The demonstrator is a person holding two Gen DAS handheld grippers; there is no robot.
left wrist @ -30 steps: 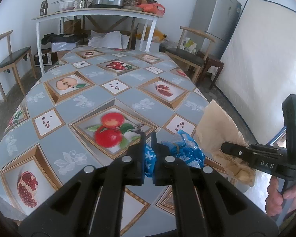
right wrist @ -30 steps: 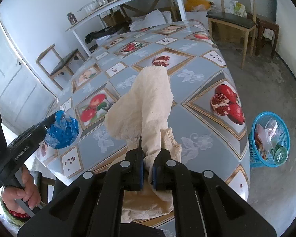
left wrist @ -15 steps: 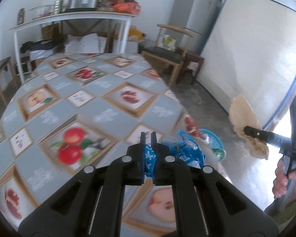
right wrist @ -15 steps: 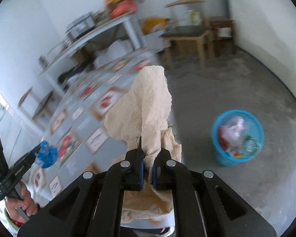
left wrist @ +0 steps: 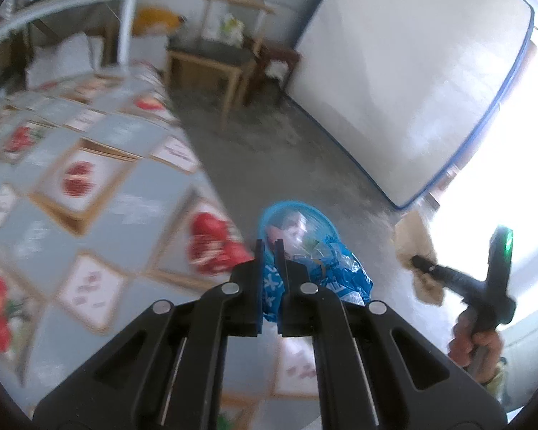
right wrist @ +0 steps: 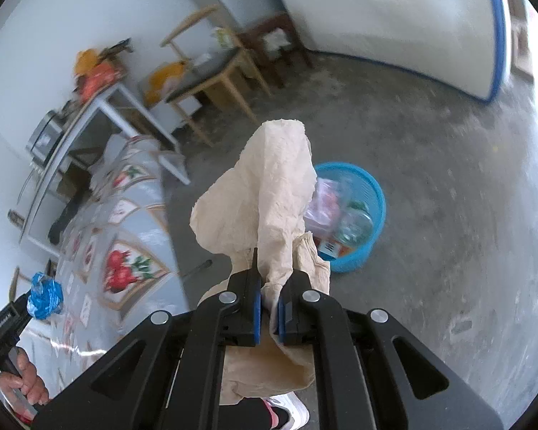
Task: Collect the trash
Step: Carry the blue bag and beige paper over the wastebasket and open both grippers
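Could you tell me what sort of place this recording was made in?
Probably a plain household room used for eating and storage: a table with a fruit-print cloth, wooden chairs, a mattress leaning on the wall, and a blue trash basket on the concrete floor.

I can read almost no text here. White lettering runs along the arm of my left gripper (right wrist: 41, 295) at the right wrist view's lower left edge, but it is too blurred to make out. A carton in the blue basket (right wrist: 374, 222) bears dark print I cannot read.
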